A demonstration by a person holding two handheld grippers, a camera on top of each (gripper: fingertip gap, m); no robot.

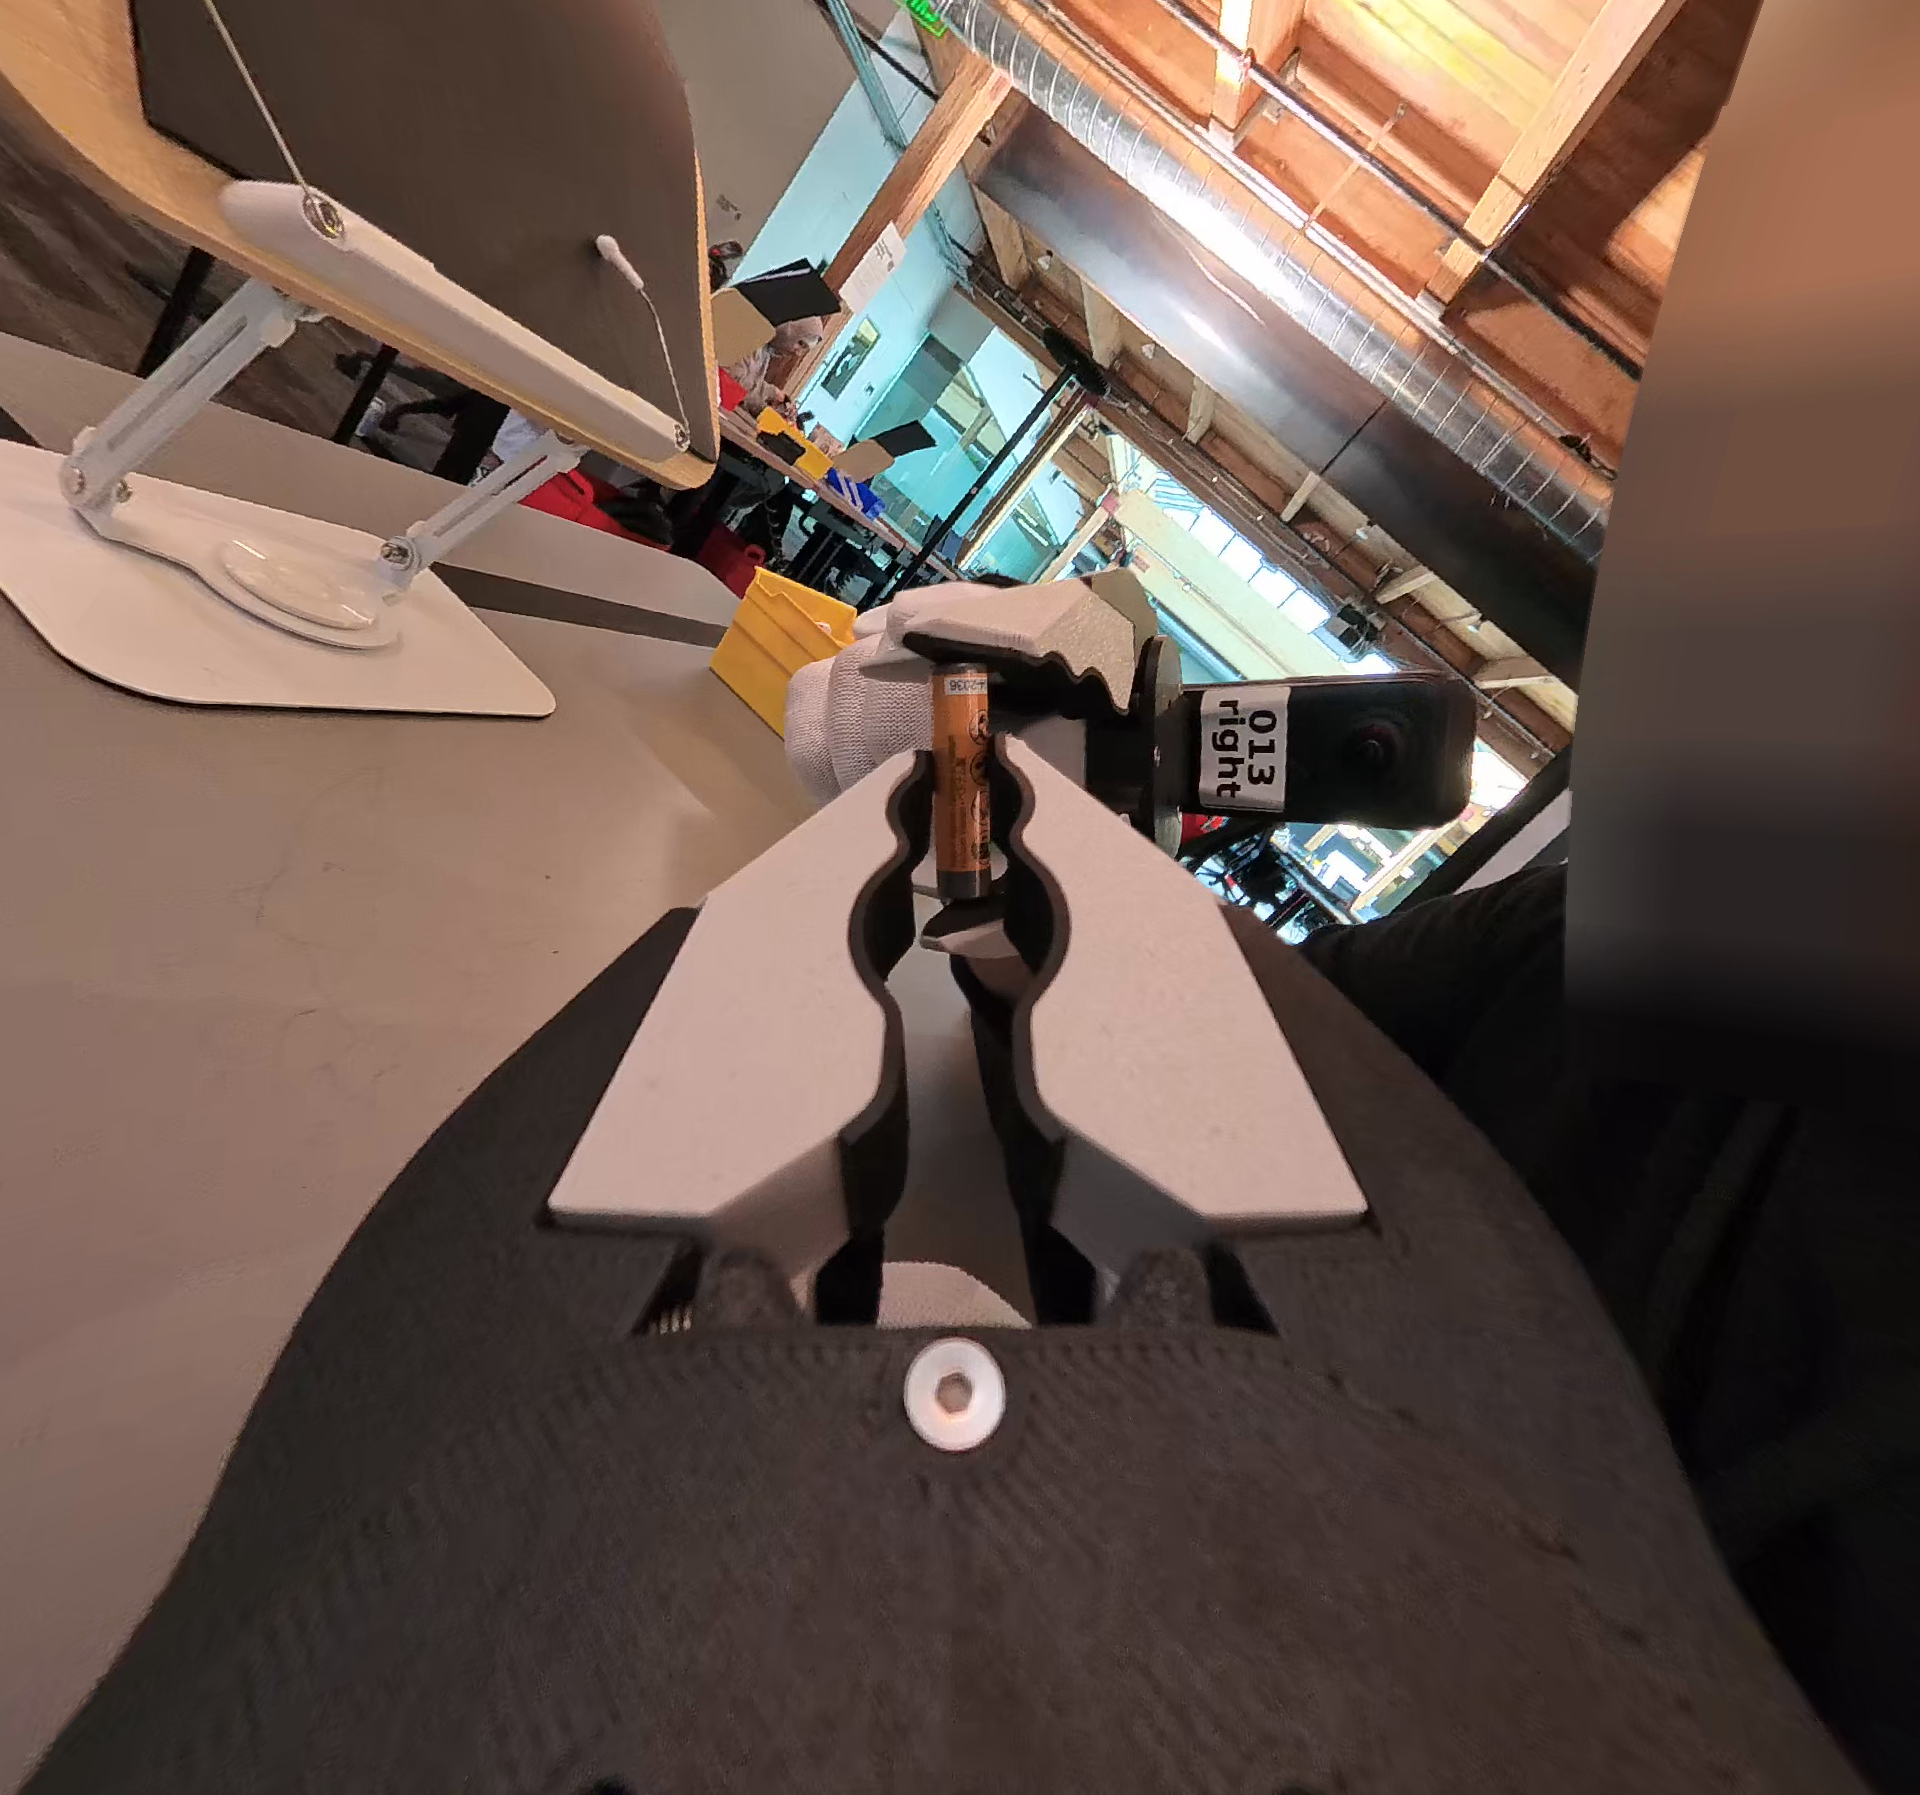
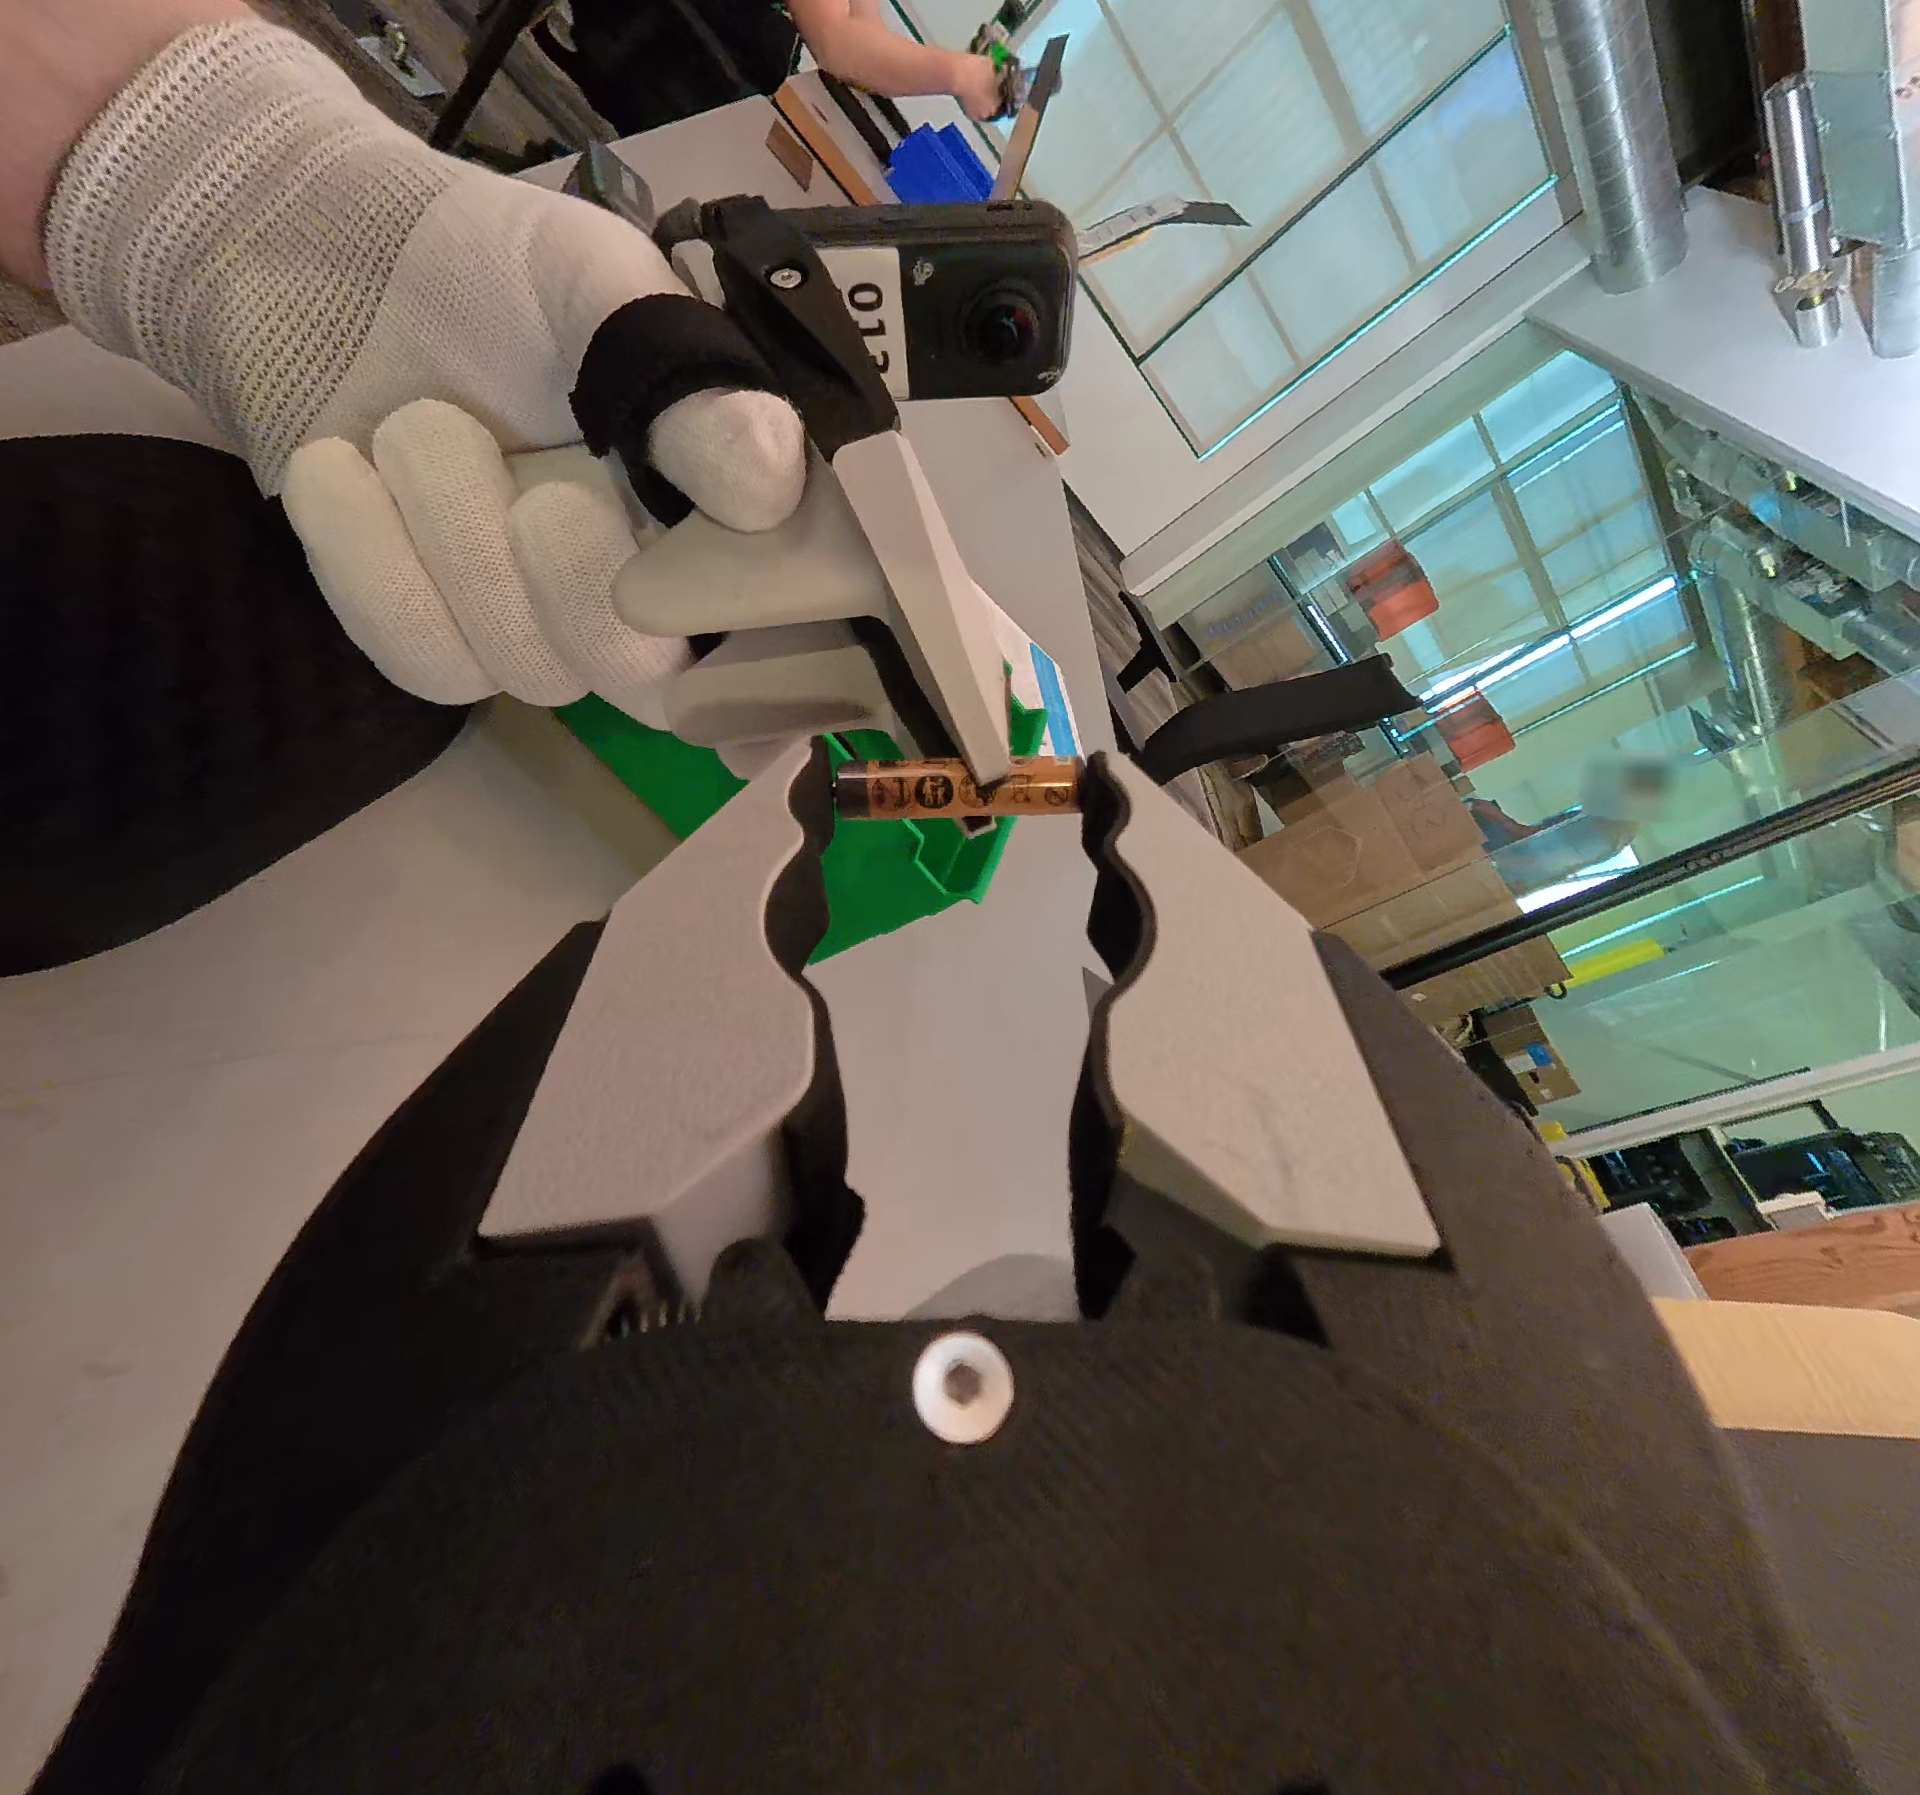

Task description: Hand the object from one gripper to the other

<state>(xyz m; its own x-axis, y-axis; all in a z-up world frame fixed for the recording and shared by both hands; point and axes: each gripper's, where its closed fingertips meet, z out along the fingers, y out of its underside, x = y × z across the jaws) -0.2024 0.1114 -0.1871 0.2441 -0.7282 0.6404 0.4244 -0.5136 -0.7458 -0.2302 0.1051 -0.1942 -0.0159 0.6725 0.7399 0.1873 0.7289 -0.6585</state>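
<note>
The battery (image 1: 960, 787) — a slim copper-and-black cell — hangs in mid-air above the grey tabletop (image 1: 312, 914), caught by both tools at once. In the left wrist view it stands upright between the tips of the left gripper (image 1: 958, 789), whose grey scalloped fingers (image 1: 790, 997) are drawn close and pinch it across its middle. The right gripper (image 1: 961, 789) reaches in from the far side and holds the same cell lengthwise, one finger capping its top end and the other under its bottom end.

In the right wrist view the battery (image 2: 914, 791) lies crosswise between the tips of the right gripper (image 2: 956, 795), its two ends touching the inner faces of the fingers (image 2: 686, 1028), which stand a cell-length apart and clamp it end to end. The left gripper (image 2: 982, 789) comes down from above with its narrow grey fingers closed on the middle of the cell, held by a hand in a white knit glove (image 2: 343, 374); a small black camera (image 2: 966, 301) sits on top of that tool.

Behind the handover, a green bin (image 2: 904, 872) rests on the table. In the left wrist view a yellow bin (image 1: 779, 639) sits at the far table edge, and a white stand (image 1: 260, 592) carrying a tilted wooden board (image 1: 416, 114) occupies the left side.
</note>
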